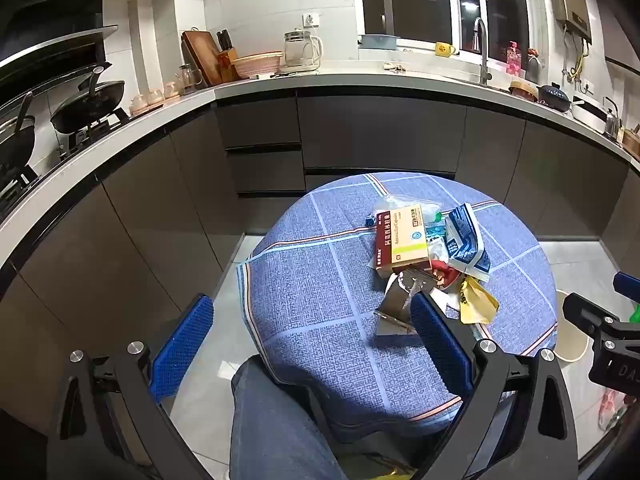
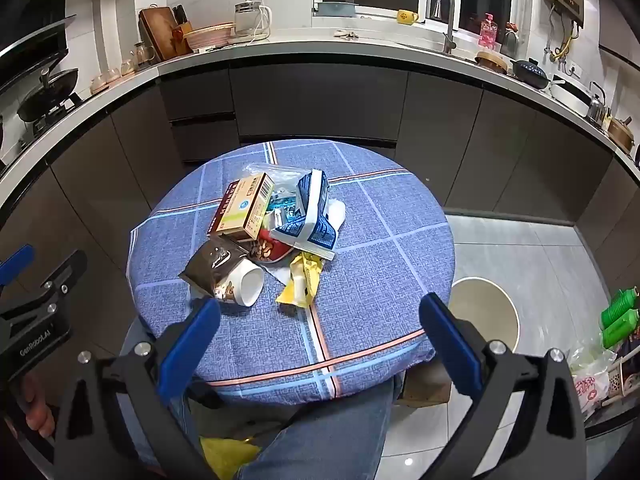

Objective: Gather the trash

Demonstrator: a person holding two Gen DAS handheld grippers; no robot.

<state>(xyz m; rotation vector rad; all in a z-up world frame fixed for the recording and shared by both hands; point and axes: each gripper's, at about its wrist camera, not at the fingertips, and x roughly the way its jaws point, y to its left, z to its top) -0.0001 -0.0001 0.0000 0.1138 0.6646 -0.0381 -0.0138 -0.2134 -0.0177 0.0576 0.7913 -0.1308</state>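
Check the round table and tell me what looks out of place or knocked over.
A white paper cup lies tipped on its side on the blue checked tablecloth, its mouth toward the camera, a brown foil pouch draped over it. Behind them, a medicine box and crumpled wrappers sit in a loose heap.

Both wrist cameras look steeply down and forward, close over the round cloth-covered table (image 1: 320, 280), toward the kitchen counter (image 2: 320, 50). Both views share the trash pile (image 2: 276, 224) and counter.
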